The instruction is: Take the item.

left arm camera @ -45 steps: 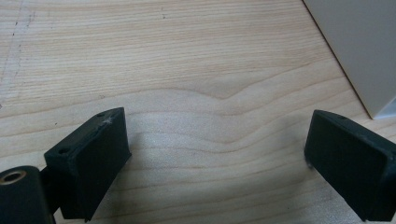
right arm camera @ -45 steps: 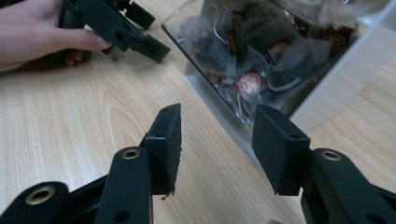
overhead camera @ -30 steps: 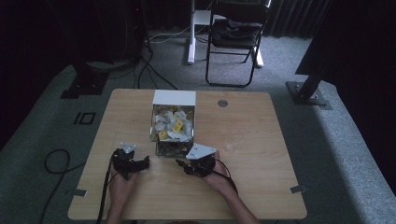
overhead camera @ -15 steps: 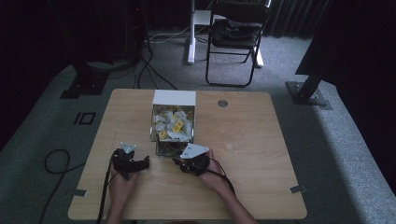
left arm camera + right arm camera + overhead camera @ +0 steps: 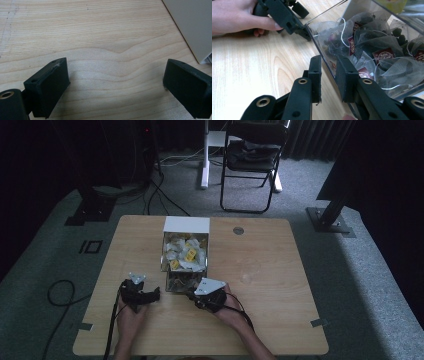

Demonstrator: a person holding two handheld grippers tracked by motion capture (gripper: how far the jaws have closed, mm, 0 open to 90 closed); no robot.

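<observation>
At the high view's lower centre, the right gripper (image 5: pixel 328 75), jaws just narrowing but untouching, straddles the clear box (image 5: pixel 372 50) wall; left gripper (image 5: pixel 117 82) spread over bare table (image 5: pixel 100 30)

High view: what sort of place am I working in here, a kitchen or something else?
Probably a lab or studio set up for recording, not a kitchen: a lone wooden table on grey carpet, a folding chair behind it, dark curtains, and loose cables on the floor.
</observation>
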